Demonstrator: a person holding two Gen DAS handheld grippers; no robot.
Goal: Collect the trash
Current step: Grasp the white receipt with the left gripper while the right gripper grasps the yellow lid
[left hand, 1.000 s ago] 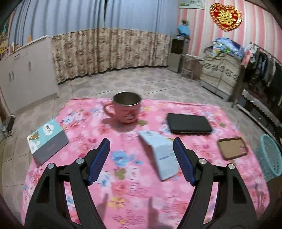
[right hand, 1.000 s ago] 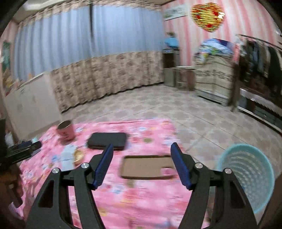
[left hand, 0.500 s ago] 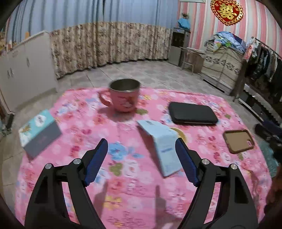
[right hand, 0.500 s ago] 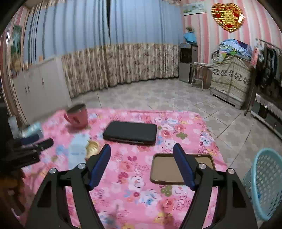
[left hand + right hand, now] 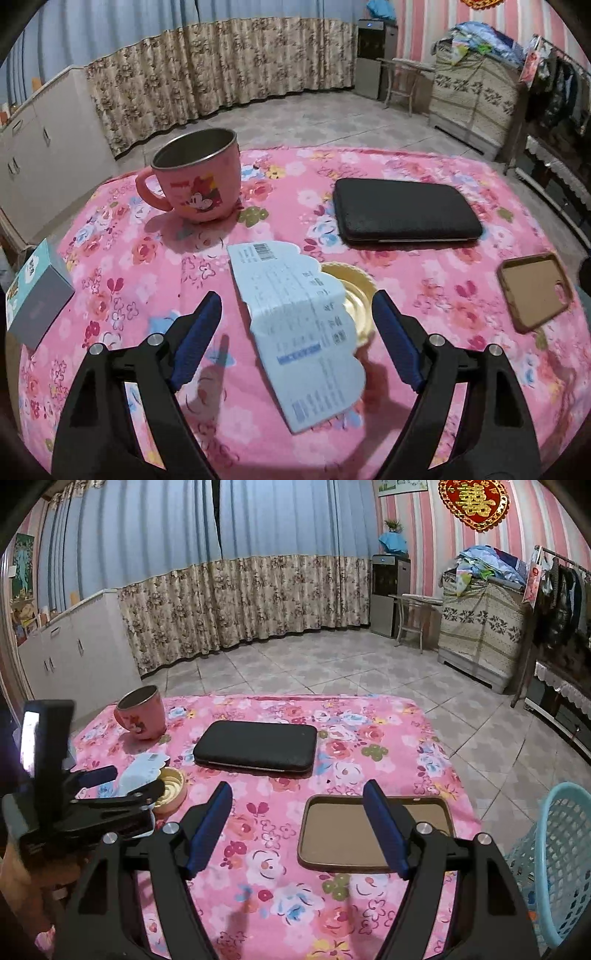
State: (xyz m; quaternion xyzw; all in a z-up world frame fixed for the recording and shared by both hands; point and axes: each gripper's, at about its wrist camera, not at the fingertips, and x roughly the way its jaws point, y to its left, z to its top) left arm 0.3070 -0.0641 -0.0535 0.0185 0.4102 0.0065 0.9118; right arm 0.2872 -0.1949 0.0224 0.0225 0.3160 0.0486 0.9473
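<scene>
The left gripper point(image 5: 297, 341), jaws opening and empty, straddled the paper wrapper point(image 5: 295, 325) (light, floppy); its raised near edge looked easiest to pinch.

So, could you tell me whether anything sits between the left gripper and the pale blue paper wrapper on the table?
Nothing visible does. The left gripper, its jaws opening, hangs straight over the paper wrapper, with only bare tablecloth around. The gold foil cup lies partly under the wrapper's right edge, not in the way.
</scene>
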